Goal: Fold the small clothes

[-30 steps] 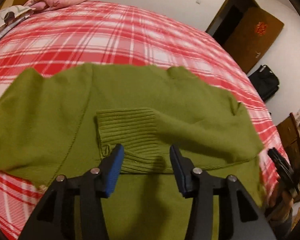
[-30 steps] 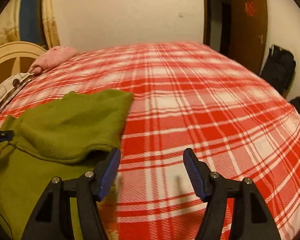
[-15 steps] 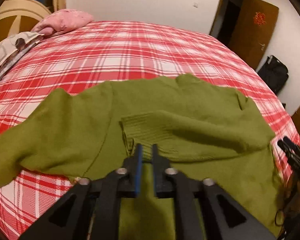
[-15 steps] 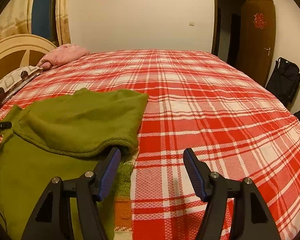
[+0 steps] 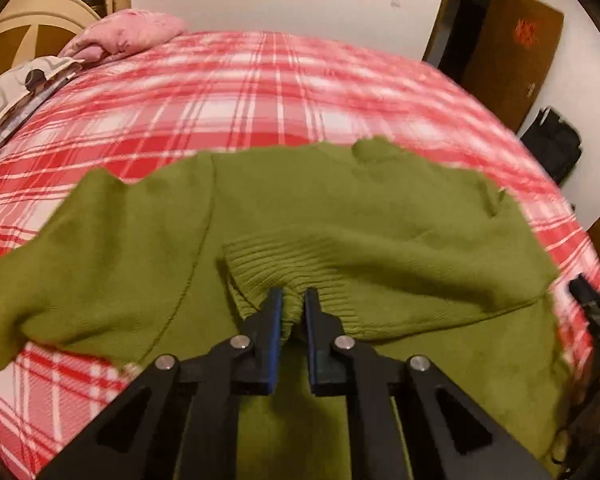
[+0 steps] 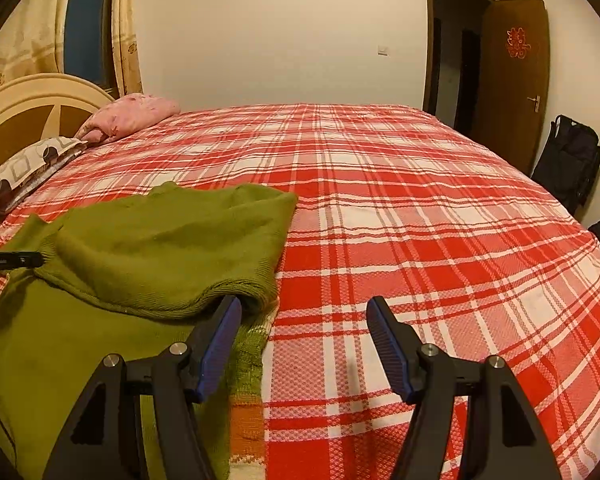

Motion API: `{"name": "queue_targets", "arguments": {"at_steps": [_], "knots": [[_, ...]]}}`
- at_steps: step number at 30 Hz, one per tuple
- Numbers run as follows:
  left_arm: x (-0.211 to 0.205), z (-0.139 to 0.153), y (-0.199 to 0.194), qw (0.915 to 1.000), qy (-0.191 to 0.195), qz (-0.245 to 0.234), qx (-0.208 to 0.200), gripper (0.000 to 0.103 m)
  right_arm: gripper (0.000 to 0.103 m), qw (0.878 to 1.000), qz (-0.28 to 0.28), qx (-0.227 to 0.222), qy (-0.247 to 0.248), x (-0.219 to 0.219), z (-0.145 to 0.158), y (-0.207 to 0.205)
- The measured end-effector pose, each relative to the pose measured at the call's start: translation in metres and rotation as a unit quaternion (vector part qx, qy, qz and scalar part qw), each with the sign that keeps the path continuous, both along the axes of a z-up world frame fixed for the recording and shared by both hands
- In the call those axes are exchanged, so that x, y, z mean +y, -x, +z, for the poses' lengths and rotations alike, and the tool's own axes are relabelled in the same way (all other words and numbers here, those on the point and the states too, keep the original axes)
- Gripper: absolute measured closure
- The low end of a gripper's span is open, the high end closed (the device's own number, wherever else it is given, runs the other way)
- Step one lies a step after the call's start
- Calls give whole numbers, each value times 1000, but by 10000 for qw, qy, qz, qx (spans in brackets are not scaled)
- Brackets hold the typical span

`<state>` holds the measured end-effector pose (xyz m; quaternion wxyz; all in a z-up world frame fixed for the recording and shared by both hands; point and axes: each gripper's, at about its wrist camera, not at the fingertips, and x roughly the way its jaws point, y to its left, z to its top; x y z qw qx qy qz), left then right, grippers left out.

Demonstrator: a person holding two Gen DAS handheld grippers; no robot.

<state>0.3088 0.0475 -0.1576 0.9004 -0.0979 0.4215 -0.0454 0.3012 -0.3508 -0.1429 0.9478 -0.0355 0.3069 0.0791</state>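
My left hand-held gripper (image 5: 293, 304) pinches the green sweater's ribbed cuff (image 5: 284, 268); right hand-held gripper (image 6: 305, 322) gapes. I'd lay the sleeve flat, unhurried.

A bed with a red and white plaid cover (image 6: 400, 216) fills most of the scene. At its far left, a pink pillow (image 6: 132, 114) lies beside a patterned pillow (image 6: 24, 168), both near a cream headboard (image 6: 32, 96). Curtains (image 6: 126, 28) frame a window (image 6: 86, 24) behind. At the far right, a brown door (image 6: 514, 80) stands open, a black bag (image 6: 570, 160) just beside it.
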Motion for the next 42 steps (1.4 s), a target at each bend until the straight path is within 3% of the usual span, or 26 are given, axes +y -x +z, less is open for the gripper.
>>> {"name": "queue_targets", "arguments": {"at_steps": [3,8,10,13,16,18,19,23,25,28,32,39,42], "knots": [[1,12,19,9998,-59,-156,-114,92,37,10000,-12,17,-16,-1,-1,-1],[1,-8,20,9992,-321,-204,141,89,37,10000,73,56,9,2,0,-1],[5,-11,18,9994,-173,-199,229,84,37,9999,107,45,6,3,7,-2],[1,-8,21,9992,-306,-216,155,77,37,9997,115,-197,-67,5,35,-7],[-2,-1,28,9990,-397,-217,50,62,37,9990,394,171,140,27,47,-40],[0,4,34,9988,-468,-111,-82,37,37,9985,417,191,288,41,43,-61],[1,5,37,9985,-529,-62,-145,34,37,9969,435,379,527,51,33,-78],[2,-5,39,9954,-953,-5,51,33,37,9860,147,989,1332,64,-11,-116],[2,-15,43,9935,-1111,-62,236,33,36,9879,121,1101,1090,52,-20,-120],[4,-19,61,9949,-983,-83,217,33,36,9900,-48,1102,882,39,-5,-104],[2,-26,92,9940,-1076,-65,168,27,36,9937,351,908,549,42,14,-49],[18,-23,154,9939,-1074,207,-104,24,36,9885,1196,629,684,85,15,52],[14,-33,164,9955,-946,46,44,24,36,9859,1400,411,822,101,11,84]]}}
